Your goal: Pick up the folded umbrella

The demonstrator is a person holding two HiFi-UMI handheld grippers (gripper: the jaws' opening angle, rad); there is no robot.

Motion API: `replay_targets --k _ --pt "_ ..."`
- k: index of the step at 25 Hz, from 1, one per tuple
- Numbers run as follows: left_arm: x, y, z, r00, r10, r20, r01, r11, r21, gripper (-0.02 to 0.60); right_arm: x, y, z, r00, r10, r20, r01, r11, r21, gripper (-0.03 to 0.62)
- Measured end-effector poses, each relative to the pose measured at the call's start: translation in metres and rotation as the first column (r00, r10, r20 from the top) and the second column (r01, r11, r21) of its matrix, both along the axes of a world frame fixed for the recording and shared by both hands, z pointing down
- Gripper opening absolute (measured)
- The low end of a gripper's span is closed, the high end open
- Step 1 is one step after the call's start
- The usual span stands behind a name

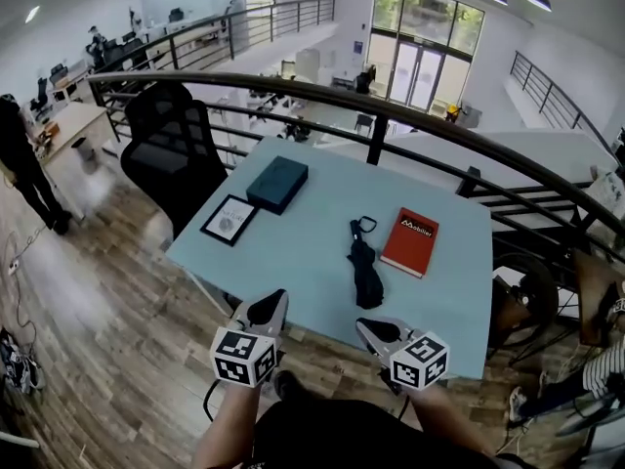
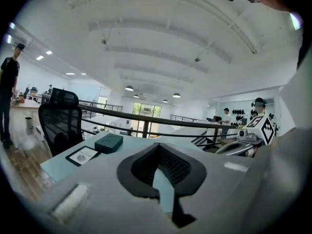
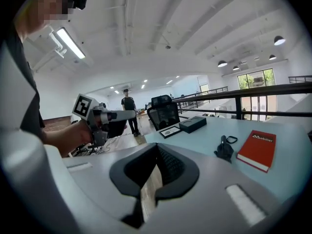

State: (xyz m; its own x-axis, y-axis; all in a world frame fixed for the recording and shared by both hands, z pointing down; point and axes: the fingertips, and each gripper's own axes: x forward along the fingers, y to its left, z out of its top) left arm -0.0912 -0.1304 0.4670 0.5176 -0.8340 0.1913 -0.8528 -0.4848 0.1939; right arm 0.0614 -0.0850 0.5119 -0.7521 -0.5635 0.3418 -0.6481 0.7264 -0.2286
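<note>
Black and slim, the folded fabric umbrella point(image 1: 365, 270) is lying on the pale blue tabletop point(image 1: 312, 252) in the head view. Its long axis is running away from the person, with the strap loop at the far end. Its near end is sitting just beyond the tips of the right gripper point(image 1: 376, 331). From the left gripper point(image 1: 266, 307) it is lying ahead and well off to the right, so the right hand is looking the nearer one. Both grippers are hovering at the table's near edge. A red hardcover book point(image 1: 410, 241) is resting just beside the umbrella on its right, apart from it. A dark teal flat box point(image 1: 277, 184) is sitting closed, well ahead of the left gripper, so its contents are not showing.

In the left gripper view the jaws are standing together, gripping nothing, and the umbrella is not showing there.

In the right gripper view the jaws are likewise pressing together and empty. The umbrella is lying untouched, ahead and to the right of where they are pointing.
</note>
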Motion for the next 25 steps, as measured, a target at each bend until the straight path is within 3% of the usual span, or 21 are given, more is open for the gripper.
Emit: replay_targets --k 3,6,10,15,20,25 --pt "-0.029 -0.040 -0.007 1.000 0.017 0.001 -0.017 1.000 0.004 0.006 -0.039 -0.037 -0.009 1.000 -0.024 -0.006 0.024 1.000 0.013 0.000" --pt "-0.053 -0.071 -0.008 0.999 0.034 0.010 -0.034 0.999 0.003 0.006 -0.061 -0.079 -0.017 1.000 0.008 0.000 -0.008 1.000 0.022 0.000" --pt "-0.075 -0.097 -0.003 0.998 0.050 0.036 -0.050 0.999 -0.009 0.006 -0.075 -0.111 -0.011 1.000 0.024 -0.017 -0.024 1.000 0.004 0.000" --pt "-0.095 -0.118 -0.001 1.000 0.011 0.017 -0.011 1.000 -0.017 0.006 -0.085 -0.133 0.005 0.999 0.006 -0.036 -0.007 0.999 -0.042 0.000" --pt "-0.076 -0.138 0.007 1.000 0.013 -0.004 -0.013 0.999 -0.051 0.006 -0.077 -0.155 0.002 1.000 -0.015 -0.014 0.014 0.999 -0.038 0.000" --pt "-0.031 -0.165 0.010 0.999 0.035 -0.024 -0.037 0.995 -0.090 0.006 -0.027 -0.172 0.008 0.999 0.033 0.003 -0.033 0.998 -0.060 0.000"
